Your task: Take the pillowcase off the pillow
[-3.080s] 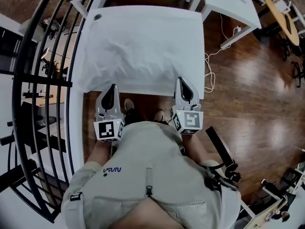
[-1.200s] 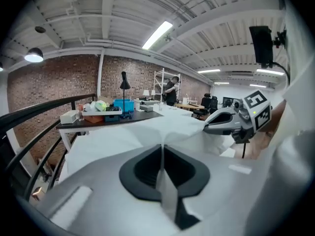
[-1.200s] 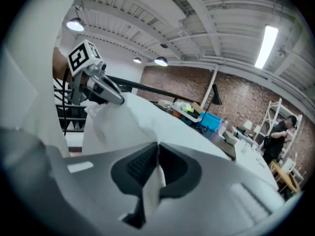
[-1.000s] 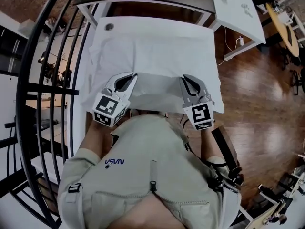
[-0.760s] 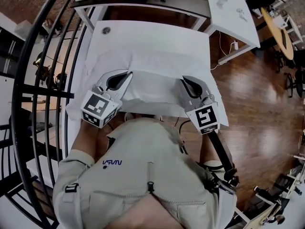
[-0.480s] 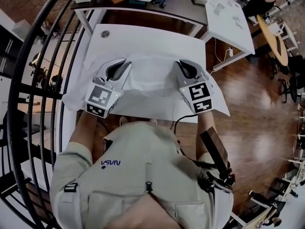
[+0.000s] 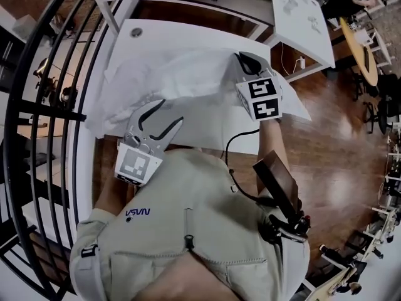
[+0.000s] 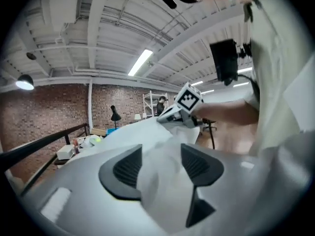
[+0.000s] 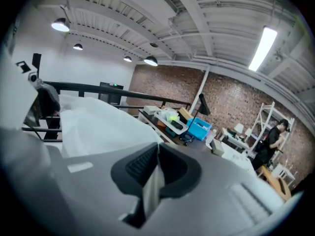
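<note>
Partly, pillowcase (image 7: 178, 83) behind right gripper (image 7: 245, 59)

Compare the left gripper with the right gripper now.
The left gripper has just been opening, jaws apart, pillowcase loose between them; the right gripper is shut on the pillowcase. The left gripper sits near the person's body; the right gripper reaches farther over the table. Both carry marker cubes.
</note>
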The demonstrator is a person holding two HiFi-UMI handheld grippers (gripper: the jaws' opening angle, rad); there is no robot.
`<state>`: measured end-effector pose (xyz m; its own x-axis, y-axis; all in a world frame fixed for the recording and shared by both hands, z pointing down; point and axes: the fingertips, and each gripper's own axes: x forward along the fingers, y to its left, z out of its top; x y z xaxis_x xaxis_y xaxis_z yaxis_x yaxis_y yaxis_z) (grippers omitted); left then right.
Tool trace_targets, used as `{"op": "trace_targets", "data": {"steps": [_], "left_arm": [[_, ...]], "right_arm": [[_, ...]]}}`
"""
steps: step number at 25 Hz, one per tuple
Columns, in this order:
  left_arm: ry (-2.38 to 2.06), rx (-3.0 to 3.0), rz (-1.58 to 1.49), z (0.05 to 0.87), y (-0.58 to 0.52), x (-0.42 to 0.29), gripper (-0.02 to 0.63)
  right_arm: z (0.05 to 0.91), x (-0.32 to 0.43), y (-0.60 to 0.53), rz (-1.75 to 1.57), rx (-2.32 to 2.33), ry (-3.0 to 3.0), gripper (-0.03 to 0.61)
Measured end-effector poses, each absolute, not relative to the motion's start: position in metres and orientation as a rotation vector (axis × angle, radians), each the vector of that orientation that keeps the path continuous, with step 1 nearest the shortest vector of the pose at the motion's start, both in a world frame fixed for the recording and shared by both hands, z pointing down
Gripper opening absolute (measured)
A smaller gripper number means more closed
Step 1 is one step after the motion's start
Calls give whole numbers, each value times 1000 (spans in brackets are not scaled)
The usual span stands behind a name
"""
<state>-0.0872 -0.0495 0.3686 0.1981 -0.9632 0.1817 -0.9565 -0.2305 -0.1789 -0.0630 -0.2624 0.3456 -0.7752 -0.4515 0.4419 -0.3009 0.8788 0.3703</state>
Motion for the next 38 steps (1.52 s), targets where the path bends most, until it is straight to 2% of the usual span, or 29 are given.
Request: {"op": "trace_targets", "data": {"steps": [1, 2, 5, 8, 10, 12, 14, 18, 22, 24, 27, 28, 35, 38], "left_arm": [[1968, -2335, -477, 381, -55, -89, 310], [2008, -2233, -554, 393, -61, -95, 346], [2066, -1945, -734, 414, -82, -125, 345], [2050, -1798, -869, 429, -88, -162, 274], [2062, -1785, -907, 434, -90, -178, 198], [2058, -1819, -925, 440, -99, -185, 148], [2056, -1861, -910, 440, -111, -182, 132], [2008, -1943, -822, 410, -131, -157, 121], [1978, -2026, -788, 407, -128, -147, 106], [1968, -2047, -764, 403, -130, -136, 90], [1973, -2080, -722, 392, -130, -125, 54], [1976, -2091, -708, 388, -130, -125, 48], [1999, -2076, -502, 310, -119, -133, 29], [1975, -2089, -500, 298, -117, -132, 28]], "right_arm": [[345, -63, -263, -381, 545, -2514, 9], [345, -62, -264, -383, 546, -2513, 9], [349, -67, -263, -388, 572, -2509, 9], [367, -89, -258, -395, 596, -2512, 11], [375, -98, -253, -405, 589, -2530, 15], [370, -92, -244, -410, 567, -2572, 50], [361, -73, -227, -423, 528, -2607, 149], [379, -14, -194, -506, 475, -2486, 256], [416, 3, -191, -746, 566, -2313, 290], [420, 5, -204, -878, 642, -2256, 274], [399, 10, -211, -895, 707, -2295, 60], [387, 9, -212, -874, 714, -2327, 29], [302, 1, -202, -882, 698, -2412, 21], [293, 0, -205, -882, 670, -2384, 21]]}}
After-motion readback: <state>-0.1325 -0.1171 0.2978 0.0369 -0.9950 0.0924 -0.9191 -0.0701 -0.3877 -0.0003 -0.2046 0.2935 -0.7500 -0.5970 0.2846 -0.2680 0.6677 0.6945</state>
